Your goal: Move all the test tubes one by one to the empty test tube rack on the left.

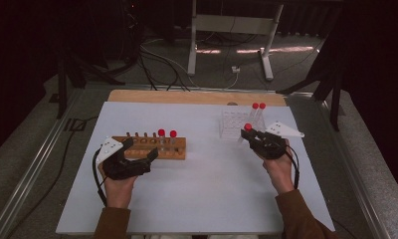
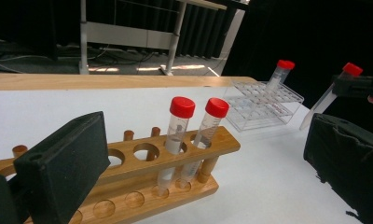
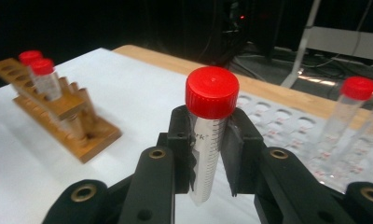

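over the white worktop (image 1: 197,179) your right claw (image 3: 211,154) grips a red-capped tube (image 3: 209,135); your left claw (image 1: 137,152) hangs released by the wooden rack (image 1: 154,148).

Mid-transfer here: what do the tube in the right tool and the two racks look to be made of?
Tube: clear plastic by the look, with printed graduations showing on it; its red cap looks like matte plastic.
Rack with two tubes: wood, light brown and smooth, with grain and dowel posts visible.
Grid rack: transparent, probably acrylic or similar hard plastic; the table shows through its walls.
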`<action>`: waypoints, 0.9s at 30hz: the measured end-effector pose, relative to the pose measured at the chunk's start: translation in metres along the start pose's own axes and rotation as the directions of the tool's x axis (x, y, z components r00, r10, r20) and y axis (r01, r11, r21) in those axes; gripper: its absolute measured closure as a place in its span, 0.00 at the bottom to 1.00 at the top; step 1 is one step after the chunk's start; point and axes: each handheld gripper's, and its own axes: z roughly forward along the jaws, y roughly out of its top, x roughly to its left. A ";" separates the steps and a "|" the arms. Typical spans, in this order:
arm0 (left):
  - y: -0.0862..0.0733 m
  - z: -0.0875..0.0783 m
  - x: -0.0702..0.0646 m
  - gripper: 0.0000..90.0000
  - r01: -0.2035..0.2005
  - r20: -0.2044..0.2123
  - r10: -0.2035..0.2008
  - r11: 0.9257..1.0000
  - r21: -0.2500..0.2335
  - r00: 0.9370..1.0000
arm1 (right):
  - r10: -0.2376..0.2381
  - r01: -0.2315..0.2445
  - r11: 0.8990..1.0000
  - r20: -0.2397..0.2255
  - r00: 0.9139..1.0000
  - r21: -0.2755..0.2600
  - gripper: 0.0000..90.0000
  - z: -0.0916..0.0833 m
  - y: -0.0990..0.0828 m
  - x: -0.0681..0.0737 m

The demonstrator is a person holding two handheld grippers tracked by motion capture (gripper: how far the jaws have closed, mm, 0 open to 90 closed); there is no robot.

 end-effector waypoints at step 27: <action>0.030 0.036 -0.076 0.03 -0.140 0.136 0.136 0.990 0.025 0.981 | -0.033 0.039 0.999 -0.178 0.983 0.030 0.83 -0.004 -0.001 0.045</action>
